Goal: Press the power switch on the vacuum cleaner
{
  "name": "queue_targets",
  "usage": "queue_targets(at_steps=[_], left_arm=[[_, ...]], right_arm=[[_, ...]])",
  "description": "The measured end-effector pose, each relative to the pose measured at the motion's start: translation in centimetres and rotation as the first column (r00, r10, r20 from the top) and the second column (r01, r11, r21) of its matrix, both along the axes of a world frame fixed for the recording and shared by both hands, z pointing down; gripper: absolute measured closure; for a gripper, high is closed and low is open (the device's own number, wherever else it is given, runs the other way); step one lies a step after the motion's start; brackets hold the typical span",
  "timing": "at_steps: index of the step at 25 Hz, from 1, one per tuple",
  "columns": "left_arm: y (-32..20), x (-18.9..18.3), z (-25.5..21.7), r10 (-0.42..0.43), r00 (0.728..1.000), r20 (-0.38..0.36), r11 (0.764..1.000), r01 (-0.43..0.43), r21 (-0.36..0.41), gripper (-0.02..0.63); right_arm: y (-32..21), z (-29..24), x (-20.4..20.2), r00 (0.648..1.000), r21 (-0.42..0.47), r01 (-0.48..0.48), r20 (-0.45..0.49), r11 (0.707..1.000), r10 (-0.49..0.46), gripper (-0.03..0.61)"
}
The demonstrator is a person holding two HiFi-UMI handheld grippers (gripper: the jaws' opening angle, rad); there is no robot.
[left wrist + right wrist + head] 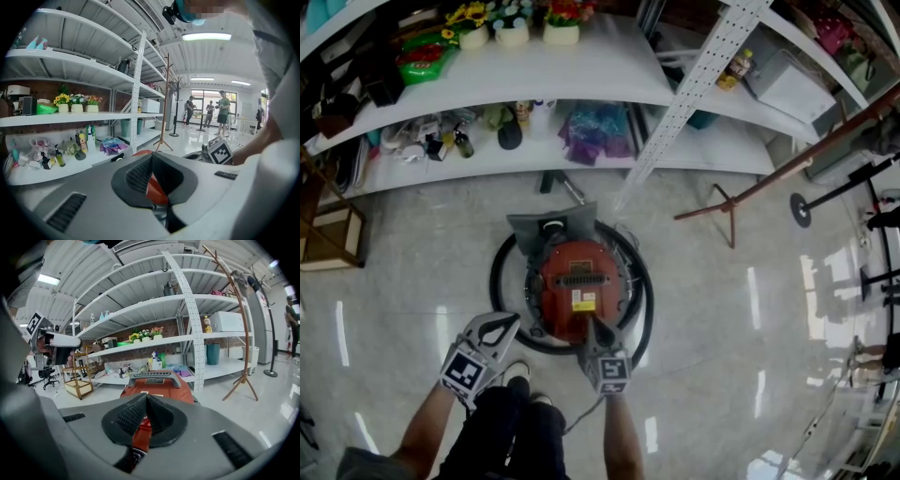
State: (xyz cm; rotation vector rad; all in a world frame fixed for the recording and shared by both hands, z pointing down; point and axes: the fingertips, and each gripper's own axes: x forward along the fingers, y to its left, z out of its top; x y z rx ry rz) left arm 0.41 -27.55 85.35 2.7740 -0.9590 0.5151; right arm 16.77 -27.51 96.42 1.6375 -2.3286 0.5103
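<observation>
A red vacuum cleaner (579, 286) stands on the glossy floor with its black hose (502, 281) coiled round it. My right gripper (589, 322) is shut, and its tip rests on or just over the near end of the red body. In the right gripper view the shut jaws (146, 397) point along the red top (161, 391) toward the grey handle (152, 377). My left gripper (514, 320) is shut with nothing in it, just left of the vacuum's near edge above the hose. The vacuum (154, 190) shows red behind its jaws. I cannot pick out the switch.
White shelves (534, 70) with bottles, flower pots and bags run along the far side. A wooden coat stand (741, 202) is at the right, a wooden crate (328, 239) at the left. My shoes (517, 373) are just behind the vacuum. People (224, 110) stand far off.
</observation>
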Motion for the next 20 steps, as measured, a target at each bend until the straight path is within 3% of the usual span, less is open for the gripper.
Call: queue_targets(at_steps=[20], left_arm=[[-0.3, -0.5, 0.6, -0.004, 1.0, -0.001, 1.0, 0.004, -0.005, 0.604]], right_arm=[[0.1, 1.9, 1.1, 0.998, -0.02, -0.049, -0.033, 0.999, 0.048, 0.566]])
